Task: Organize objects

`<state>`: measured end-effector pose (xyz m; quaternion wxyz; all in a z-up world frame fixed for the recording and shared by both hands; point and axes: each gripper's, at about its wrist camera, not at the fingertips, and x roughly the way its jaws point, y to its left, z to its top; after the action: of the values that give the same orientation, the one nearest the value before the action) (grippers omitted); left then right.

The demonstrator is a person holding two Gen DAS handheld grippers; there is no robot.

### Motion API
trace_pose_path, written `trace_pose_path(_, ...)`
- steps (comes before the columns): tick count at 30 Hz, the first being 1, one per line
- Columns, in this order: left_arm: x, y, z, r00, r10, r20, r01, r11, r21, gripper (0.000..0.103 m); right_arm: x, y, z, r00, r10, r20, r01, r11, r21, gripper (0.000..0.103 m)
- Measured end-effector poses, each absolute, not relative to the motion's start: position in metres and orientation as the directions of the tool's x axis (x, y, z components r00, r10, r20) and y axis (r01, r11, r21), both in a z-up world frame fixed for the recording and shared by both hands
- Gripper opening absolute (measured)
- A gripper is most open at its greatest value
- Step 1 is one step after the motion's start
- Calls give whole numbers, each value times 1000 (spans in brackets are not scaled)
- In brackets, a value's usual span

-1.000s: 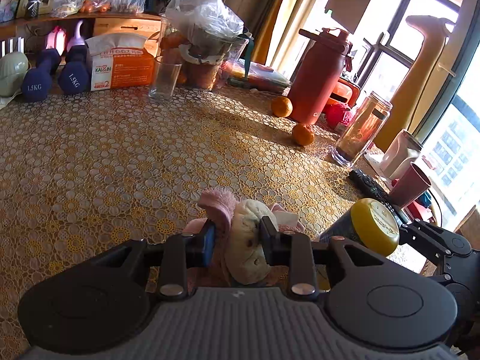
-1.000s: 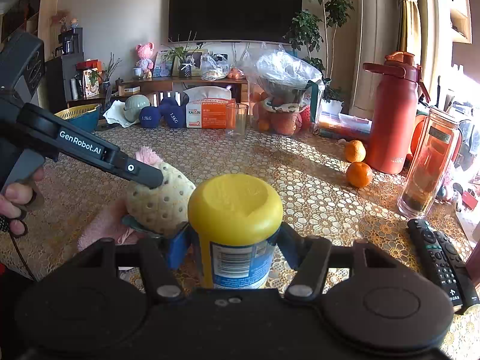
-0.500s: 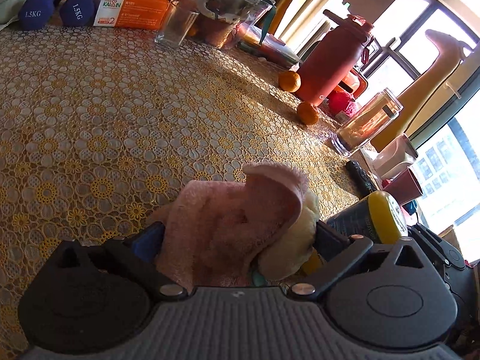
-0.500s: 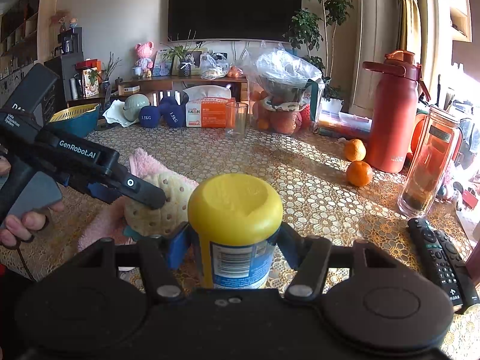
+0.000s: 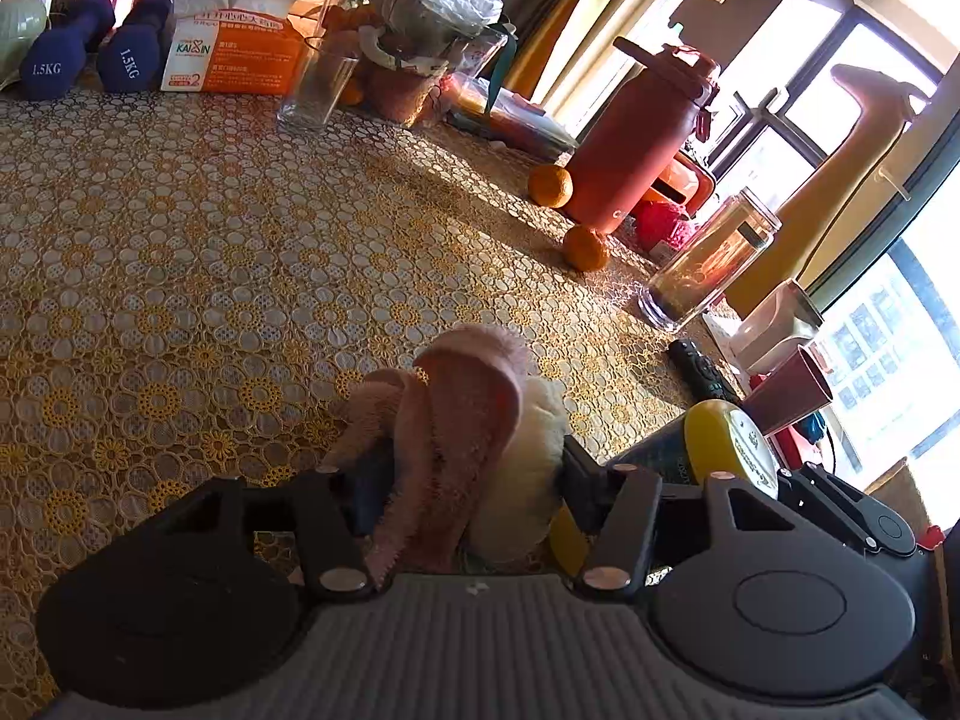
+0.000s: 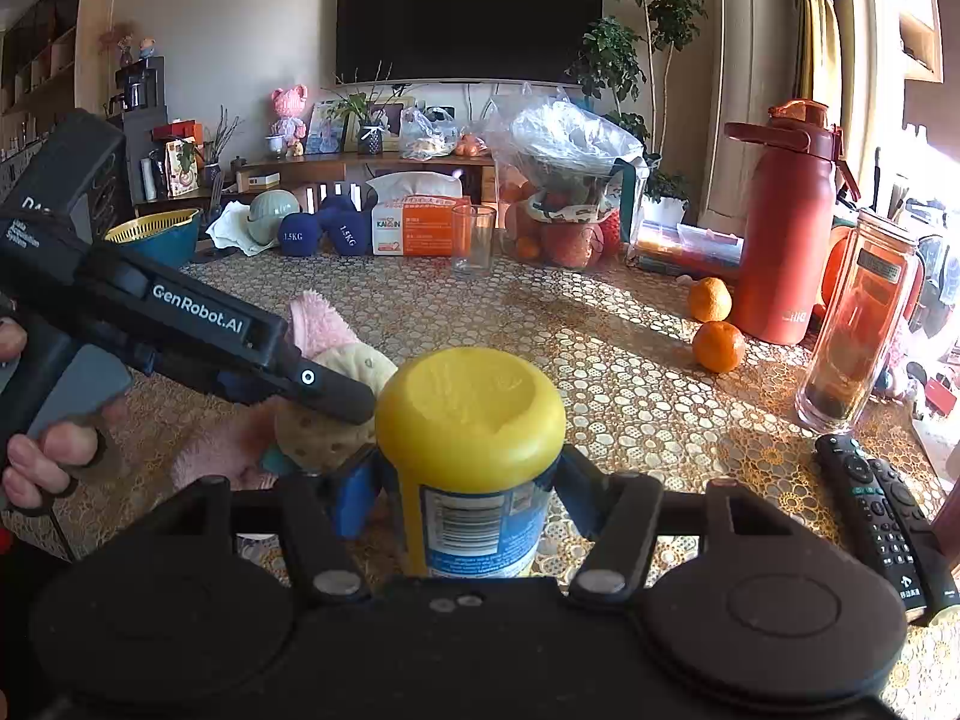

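The left gripper [image 5: 465, 480] is clamped on a soft, light pink plush toy [image 5: 462, 420] just above the table [image 5: 180, 240], best squeezed mid-body, while the right gripper [image 6: 468, 498] grips 1 rigid, smooth yellow-lidded jar [image 6: 471, 462] around its body.

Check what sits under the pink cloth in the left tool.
A cream spotted plush shows beside and beneath the pink cloth, both clamped by the left tool. Its lower part is covered.

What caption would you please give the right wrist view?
Right tool grips a yellow-lidded jar beside the left tool holding a plush toy.
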<state>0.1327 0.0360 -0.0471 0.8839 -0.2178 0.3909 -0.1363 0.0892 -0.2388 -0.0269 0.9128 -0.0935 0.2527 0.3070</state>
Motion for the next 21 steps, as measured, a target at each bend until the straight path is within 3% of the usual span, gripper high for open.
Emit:
trace_pose_path(11, 116, 24, -14, 715, -381, -586, 95, 884, -458, 37, 89, -240, -28, 685, 513, -517, -606, 795, -14, 61)
trace_pose_path(21, 97, -11, 37, 715, -525, -462, 284, 822, -494, 36, 86, -240, -28, 685, 516, -515, -607, 794, -12, 61)
